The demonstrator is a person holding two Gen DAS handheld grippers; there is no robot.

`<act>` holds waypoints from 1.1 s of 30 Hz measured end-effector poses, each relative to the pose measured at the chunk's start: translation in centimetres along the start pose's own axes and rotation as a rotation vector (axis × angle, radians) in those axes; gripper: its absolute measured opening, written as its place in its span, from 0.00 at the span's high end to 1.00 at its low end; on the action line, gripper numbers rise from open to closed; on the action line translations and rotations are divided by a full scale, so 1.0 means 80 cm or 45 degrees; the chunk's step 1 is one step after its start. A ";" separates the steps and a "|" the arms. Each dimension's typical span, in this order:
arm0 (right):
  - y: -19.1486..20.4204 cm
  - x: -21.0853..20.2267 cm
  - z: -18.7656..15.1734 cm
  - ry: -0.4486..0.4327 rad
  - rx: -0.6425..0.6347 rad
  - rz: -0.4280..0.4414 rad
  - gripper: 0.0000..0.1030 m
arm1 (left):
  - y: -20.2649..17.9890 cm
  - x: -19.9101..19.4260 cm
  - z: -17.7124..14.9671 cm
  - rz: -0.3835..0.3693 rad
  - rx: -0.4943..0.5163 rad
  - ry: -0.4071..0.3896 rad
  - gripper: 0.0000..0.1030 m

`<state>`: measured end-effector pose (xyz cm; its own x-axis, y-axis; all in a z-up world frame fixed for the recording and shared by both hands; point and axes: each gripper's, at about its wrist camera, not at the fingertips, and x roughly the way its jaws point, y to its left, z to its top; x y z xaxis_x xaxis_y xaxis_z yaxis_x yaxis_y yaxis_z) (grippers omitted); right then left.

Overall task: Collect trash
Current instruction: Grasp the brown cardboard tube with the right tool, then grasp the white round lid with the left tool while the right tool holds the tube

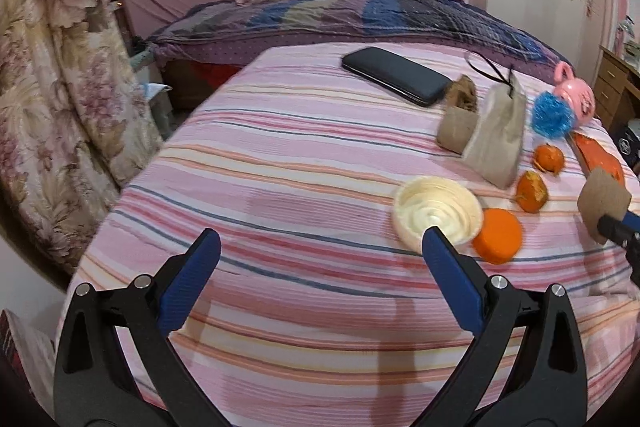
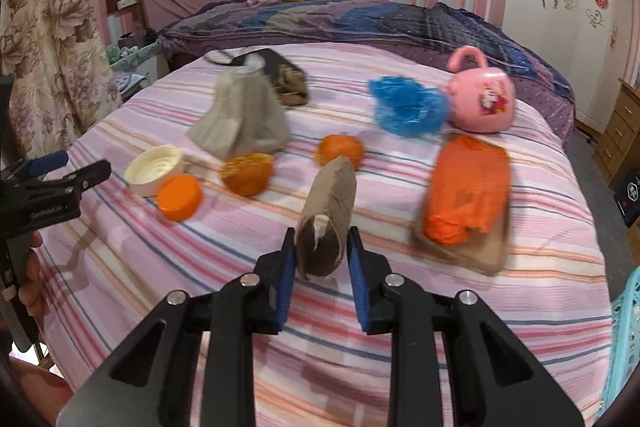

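The left gripper (image 1: 320, 239) gapes wide over the striped cloth beside a ribbed cream lid (image 1: 438, 213) and a smooth orange cap (image 1: 498, 235). Rightward, the right gripper (image 2: 320, 247) pinches a squashed, apparently cardboard tube (image 2: 328, 223) above the bed.

The room was bright with soft light; the pictures bent at dark round edges and looked blurry.
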<state>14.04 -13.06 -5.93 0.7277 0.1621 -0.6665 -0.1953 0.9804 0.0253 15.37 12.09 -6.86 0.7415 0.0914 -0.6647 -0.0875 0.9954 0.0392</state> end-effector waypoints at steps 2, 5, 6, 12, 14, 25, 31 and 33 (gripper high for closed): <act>-0.014 -0.001 -0.002 0.000 0.025 -0.003 0.75 | -0.007 0.004 0.001 -0.041 -0.006 0.021 0.05; -0.027 -0.001 -0.002 0.003 0.051 -0.009 0.75 | -0.021 0.009 0.003 -0.079 0.005 0.042 0.05; -0.030 -0.001 -0.002 0.004 0.057 -0.009 0.75 | -0.028 0.010 0.003 -0.079 0.019 0.047 0.05; -0.041 0.000 -0.005 0.021 0.065 -0.015 0.75 | -0.055 0.023 0.002 -0.073 0.112 0.099 0.08; -0.045 0.001 -0.006 0.027 0.073 -0.011 0.75 | -0.058 0.027 0.004 -0.083 0.115 0.110 0.10; -0.058 0.000 -0.005 0.009 0.095 -0.005 0.75 | -0.068 0.043 0.015 -0.178 0.064 0.153 0.42; -0.067 -0.008 -0.006 -0.016 0.107 -0.009 0.75 | -0.061 0.030 0.015 -0.131 0.029 0.098 0.42; -0.071 -0.012 -0.007 -0.024 0.114 -0.008 0.75 | -0.057 0.023 0.013 -0.100 0.009 0.083 0.42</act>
<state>14.13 -18.83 -5.84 0.7411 0.1569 -0.6528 -0.1316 0.9874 0.0879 17.83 7.74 -7.45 0.7012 0.0113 -0.7129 -0.0261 0.9996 -0.0098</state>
